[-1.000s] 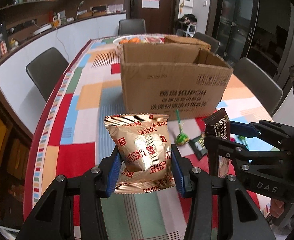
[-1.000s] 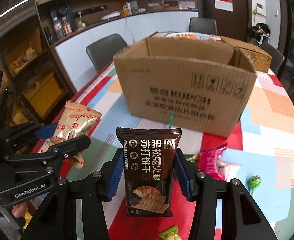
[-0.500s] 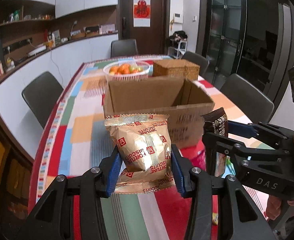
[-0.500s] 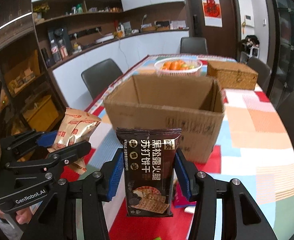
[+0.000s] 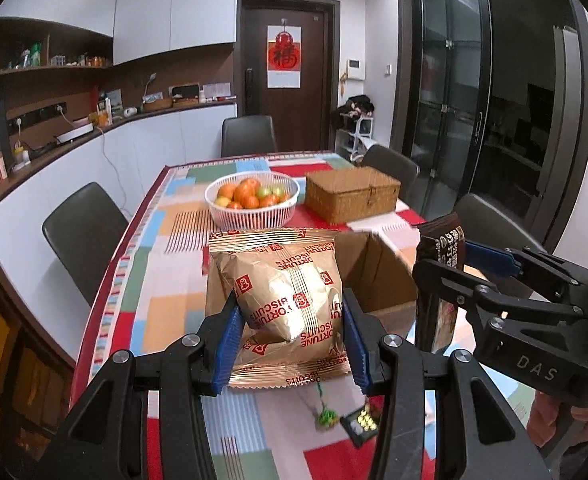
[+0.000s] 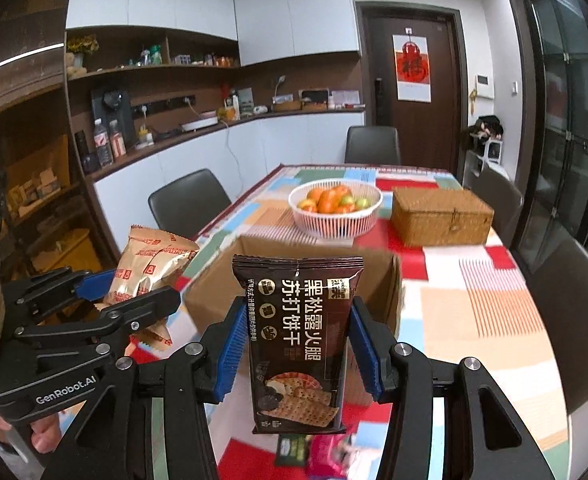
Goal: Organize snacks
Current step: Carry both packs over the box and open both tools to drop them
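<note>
While the left tongs (image 5: 290, 338) hold a gold bag (image 5: 288, 300), the right tongs (image 6: 296, 350) hold a brown pack (image 6: 298, 340); the box (image 6: 374, 276) is at 12 o'clock.

2 held snack packs (image 5: 290, 296) (image 6: 300, 340), 1 cardboard box (image 6: 374, 276), 1 fruit basket (image 5: 252, 216), 1 wicker box (image 5: 352, 194), 4 chairs (image 5: 82, 236)

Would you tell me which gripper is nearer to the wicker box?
Right, as far as I can judge. The right gripper holds the dark packet in front of the wicker box; the left gripper sits farther left.
</note>
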`<control>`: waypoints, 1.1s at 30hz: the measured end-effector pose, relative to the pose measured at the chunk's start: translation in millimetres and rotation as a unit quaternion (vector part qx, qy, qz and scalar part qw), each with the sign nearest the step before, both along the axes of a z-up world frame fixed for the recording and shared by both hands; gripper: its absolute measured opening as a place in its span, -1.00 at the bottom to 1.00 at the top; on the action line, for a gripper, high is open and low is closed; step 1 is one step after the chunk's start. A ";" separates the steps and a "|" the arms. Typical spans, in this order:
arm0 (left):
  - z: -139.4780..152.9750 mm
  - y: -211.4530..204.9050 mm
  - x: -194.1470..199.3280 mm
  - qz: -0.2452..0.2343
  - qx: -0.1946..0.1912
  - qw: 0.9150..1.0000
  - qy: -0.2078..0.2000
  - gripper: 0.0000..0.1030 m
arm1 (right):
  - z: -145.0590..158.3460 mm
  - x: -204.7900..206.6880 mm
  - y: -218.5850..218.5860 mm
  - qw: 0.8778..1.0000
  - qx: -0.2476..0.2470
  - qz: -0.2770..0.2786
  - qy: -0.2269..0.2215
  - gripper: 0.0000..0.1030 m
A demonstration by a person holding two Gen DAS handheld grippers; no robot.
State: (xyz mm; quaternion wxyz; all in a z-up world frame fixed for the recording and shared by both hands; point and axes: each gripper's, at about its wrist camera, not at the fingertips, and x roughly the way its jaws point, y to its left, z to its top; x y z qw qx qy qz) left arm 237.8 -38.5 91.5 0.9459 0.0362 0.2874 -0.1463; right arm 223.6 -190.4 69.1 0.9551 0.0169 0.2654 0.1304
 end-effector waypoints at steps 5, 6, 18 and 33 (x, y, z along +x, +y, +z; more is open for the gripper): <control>17.0 -2.7 21.8 -0.003 -0.001 1.000 -0.008 -0.11 | 19.1 18.5 -2.5 1.000 -0.002 -0.003 -0.020 -0.02; 19.2 -3.2 25.1 -0.002 -0.001 1.000 -0.008 -0.11 | 23.4 23.8 -2.8 1.000 -0.004 -0.003 -0.022 -0.02; 14.2 -8.7 87.5 -0.013 -0.003 1.000 0.026 -0.11 | 39.4 79.3 2.8 0.999 -0.026 0.000 -0.026 -0.02; -12.2 -6.9 92.7 0.023 0.026 0.999 0.026 0.36 | 3.1 117.2 -5.7 0.999 -0.022 -0.024 0.035 0.29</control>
